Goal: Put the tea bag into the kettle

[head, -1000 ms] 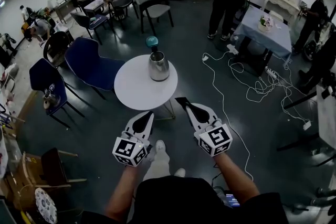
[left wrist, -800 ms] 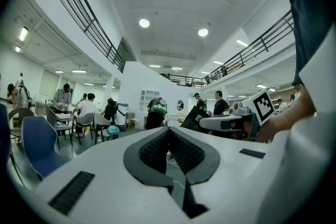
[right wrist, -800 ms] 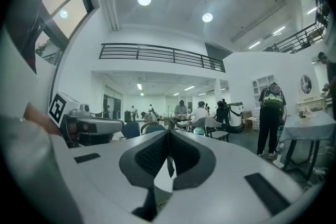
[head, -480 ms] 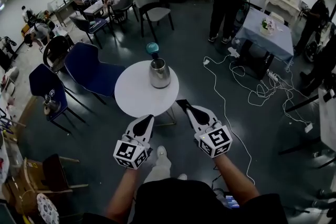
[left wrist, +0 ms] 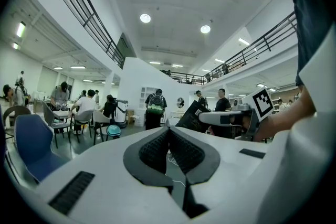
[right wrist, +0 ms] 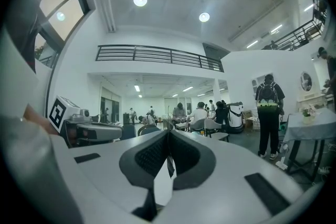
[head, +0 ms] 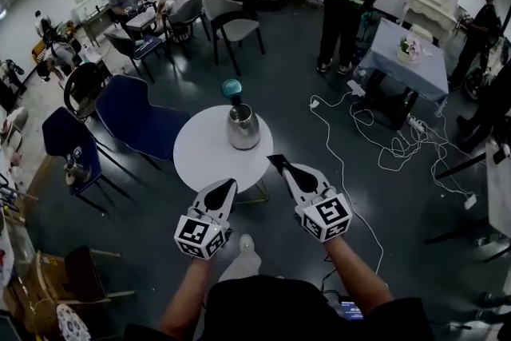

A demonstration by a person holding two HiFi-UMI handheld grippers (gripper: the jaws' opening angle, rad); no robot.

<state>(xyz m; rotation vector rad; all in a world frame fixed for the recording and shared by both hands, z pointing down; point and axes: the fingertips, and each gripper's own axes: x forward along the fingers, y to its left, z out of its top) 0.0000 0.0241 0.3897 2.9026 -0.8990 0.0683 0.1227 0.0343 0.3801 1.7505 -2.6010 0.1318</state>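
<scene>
Left gripper (head: 227, 184) and right gripper (head: 278, 161), jaws closed, hover short of the table (head: 206, 154); kettle (head: 243, 126) untouched, tea bag unseen.

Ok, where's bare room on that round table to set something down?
The white table is bare across its near half and left side, kettle to rim. Crowded only at the far edge: kettle, teal object behind it.

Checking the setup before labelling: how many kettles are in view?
1: the steel kettle on the round white table, towards its far side. Distant crowded desks could hide others.
</scene>
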